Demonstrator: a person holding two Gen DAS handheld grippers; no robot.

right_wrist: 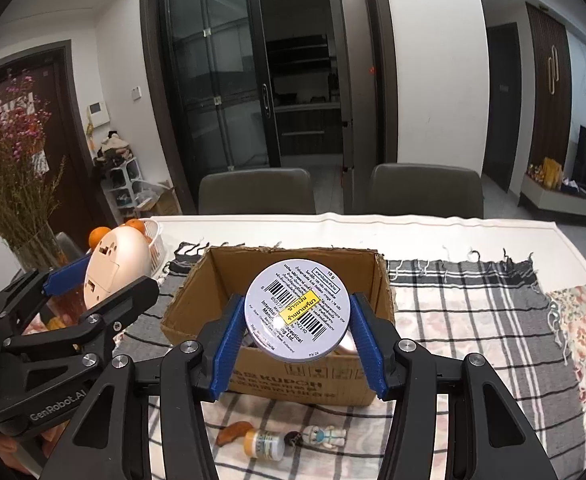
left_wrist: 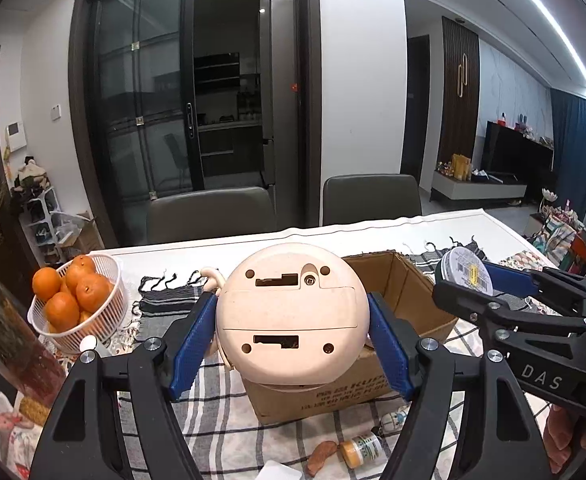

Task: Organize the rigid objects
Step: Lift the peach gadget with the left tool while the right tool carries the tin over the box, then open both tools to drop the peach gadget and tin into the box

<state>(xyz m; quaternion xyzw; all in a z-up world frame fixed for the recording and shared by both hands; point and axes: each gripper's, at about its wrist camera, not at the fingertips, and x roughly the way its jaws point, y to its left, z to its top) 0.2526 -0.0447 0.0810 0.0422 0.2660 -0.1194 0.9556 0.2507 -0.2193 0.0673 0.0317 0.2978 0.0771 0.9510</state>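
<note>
My left gripper [left_wrist: 293, 328] is shut on a round cream alarm clock [left_wrist: 291, 312], held back-side toward me above the near left edge of an open cardboard box [left_wrist: 409, 280]. My right gripper [right_wrist: 297, 324] is shut on a round silver tin [right_wrist: 298, 310] with barcode labels, held over the box [right_wrist: 197, 300]. The clock [right_wrist: 113, 268] and left gripper [right_wrist: 93, 280] show at the left of the right wrist view; the tin [left_wrist: 467, 270] and right gripper [left_wrist: 489, 280] show at the right of the left wrist view.
A white basket of oranges [left_wrist: 111, 312] stands left on the table. In front of the box lie a small yellow-capped bottle [right_wrist: 263, 444], a brown piece [right_wrist: 235, 432] and a small figurine [right_wrist: 325, 436]. A vase of dried flowers [right_wrist: 9, 184] stands far left. Two chairs [right_wrist: 425, 188] are behind the table.
</note>
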